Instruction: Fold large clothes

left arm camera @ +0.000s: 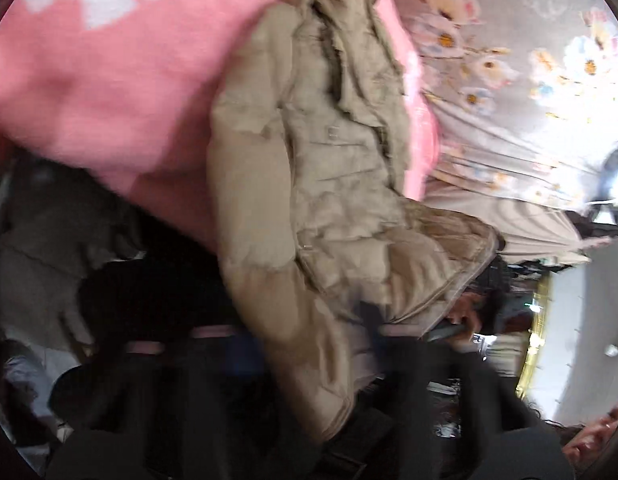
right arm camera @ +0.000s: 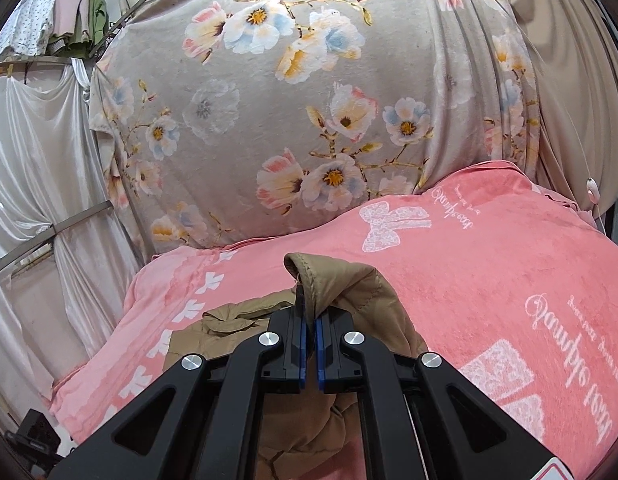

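The tan quilted puffer jacket point(left arm camera: 309, 184) is lying bunched on the pink plush blanket with white bow and lettering prints point(right arm camera: 489, 264). In the left wrist view its long axis is running from the top centre of the frame down toward the bottom centre, tilting slightly leftward as it descends, with the open front and its crumpled placket facing the camera. In the right wrist view, one folded edge of the jacket point(right arm camera: 329, 280) is rising up into a small peak above the rest of the heap.

The right gripper point(right arm camera: 311, 320) is pinching that raised edge, its black fingers with blue pads point(right arm camera: 303, 344) pressing nearly together on the fabric. The left gripper point(left arm camera: 349, 380) is showing only as dark, smeared shapes along the bottom of its own view, and I cannot tell whether its fingers are clenched or released, though the jacket's lower end is passing right over them.

The left wrist view is blurring heavily, so the dark area at lower left is hard to make out. The jacket's lower part is being hidden behind the right gripper's black frame.

The jacket's shell is looking matte and puffy, with stitched seams and a small metal ring near the raised edge. Behind the blanket, a grey velvety sheet printed with pastel flowers point(right arm camera: 309, 100) is draping upward in soft folds, and shiny white curtains point(right arm camera: 41, 152) are hanging at the left.
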`<state>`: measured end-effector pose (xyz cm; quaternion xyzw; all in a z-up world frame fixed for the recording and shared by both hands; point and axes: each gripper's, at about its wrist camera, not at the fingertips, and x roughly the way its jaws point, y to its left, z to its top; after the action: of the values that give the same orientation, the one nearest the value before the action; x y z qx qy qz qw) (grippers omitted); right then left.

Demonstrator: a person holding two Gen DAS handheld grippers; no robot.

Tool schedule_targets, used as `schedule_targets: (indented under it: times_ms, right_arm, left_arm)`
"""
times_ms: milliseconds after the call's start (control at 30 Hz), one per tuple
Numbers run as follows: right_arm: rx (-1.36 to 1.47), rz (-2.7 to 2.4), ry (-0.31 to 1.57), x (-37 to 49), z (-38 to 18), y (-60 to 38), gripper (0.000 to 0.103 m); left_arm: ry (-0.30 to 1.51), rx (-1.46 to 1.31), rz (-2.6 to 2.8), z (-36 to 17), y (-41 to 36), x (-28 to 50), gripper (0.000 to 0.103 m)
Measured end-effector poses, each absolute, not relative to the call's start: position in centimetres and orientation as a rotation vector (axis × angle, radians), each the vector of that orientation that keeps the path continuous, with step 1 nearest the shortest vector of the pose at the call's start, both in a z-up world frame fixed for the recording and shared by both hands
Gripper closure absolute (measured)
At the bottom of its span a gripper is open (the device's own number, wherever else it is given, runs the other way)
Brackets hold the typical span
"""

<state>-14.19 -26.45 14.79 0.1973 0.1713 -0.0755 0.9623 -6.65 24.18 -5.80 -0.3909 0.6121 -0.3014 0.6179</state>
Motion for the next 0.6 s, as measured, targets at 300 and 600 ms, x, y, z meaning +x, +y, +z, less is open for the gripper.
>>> schedule_targets:
  times_ms: [300, 600]
  right_arm:
    - [0.388, -0.226, 0.316, -12.4, 15.8, -28.8, 0.1]
    - [0.347, -0.288, 0.381, -1.9, 15.2, -32.6, 0.1]
  left_arm:
    - [1.0, -0.712, -0.753, 7.9, 24.0, -0.8, 0.099]
    - [0.808, -0.501, -0.552, 12.4, 18.1, 12.8, 0.098]
